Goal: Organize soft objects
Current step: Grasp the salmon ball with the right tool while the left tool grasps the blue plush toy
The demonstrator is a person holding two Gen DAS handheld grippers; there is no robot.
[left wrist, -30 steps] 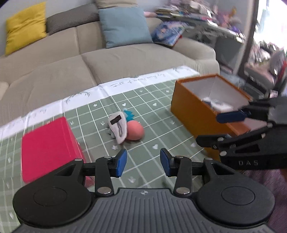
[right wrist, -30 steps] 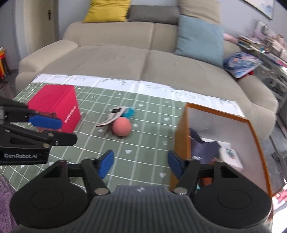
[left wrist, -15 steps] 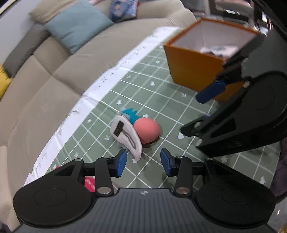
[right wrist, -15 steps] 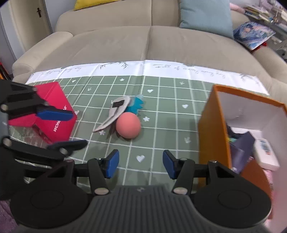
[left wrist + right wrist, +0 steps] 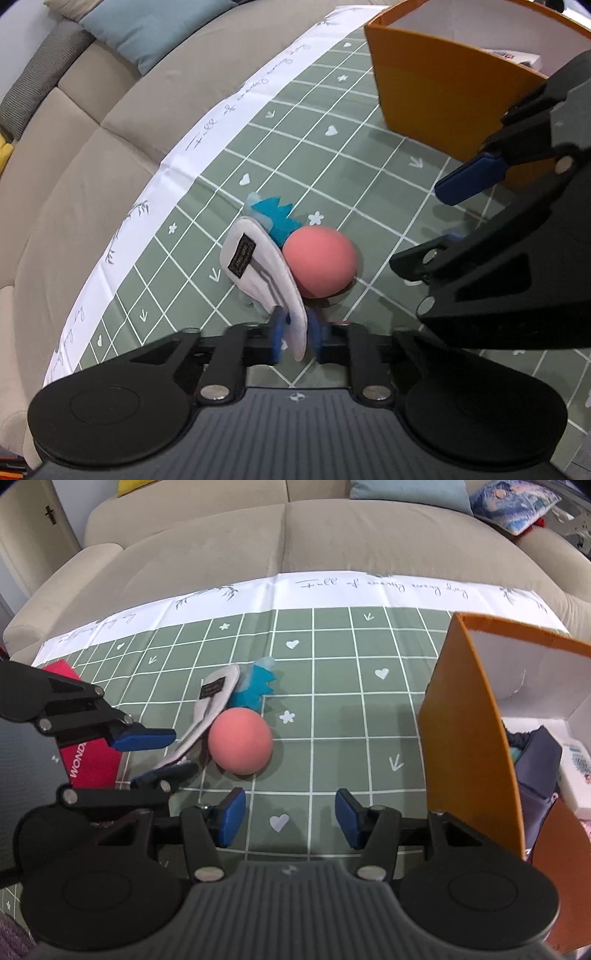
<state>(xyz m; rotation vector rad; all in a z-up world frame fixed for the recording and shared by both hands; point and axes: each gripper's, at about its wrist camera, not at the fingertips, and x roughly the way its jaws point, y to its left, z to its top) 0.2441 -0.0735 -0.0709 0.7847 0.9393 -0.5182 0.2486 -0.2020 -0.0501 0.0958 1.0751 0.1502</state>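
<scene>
A white fabric piece [image 5: 258,266] with a black label leans against a pink ball [image 5: 321,266] on the green checked cloth [image 5: 332,166], with a blue felt piece [image 5: 277,218] behind them. My left gripper [image 5: 297,338] is closing its jaws on the near end of the white piece, which sits between the blue pads. In the right wrist view my right gripper [image 5: 290,821] stands open just in front of the pink ball [image 5: 240,740], nothing between its fingers. My left gripper [image 5: 159,757] shows there at the left, on the tip of the white fabric piece [image 5: 214,701].
An orange box [image 5: 469,720] stands at the right, holding dark blue fabric [image 5: 535,764] and a white packet [image 5: 576,771]. A red box [image 5: 92,760] lies at the left behind the left gripper. A beige sofa [image 5: 295,546] borders the cloth's far edge.
Both grippers have come down and closer to the toys. The left jaws have narrowed around the end of the white fabric piece. The right jaws stay open.
</scene>
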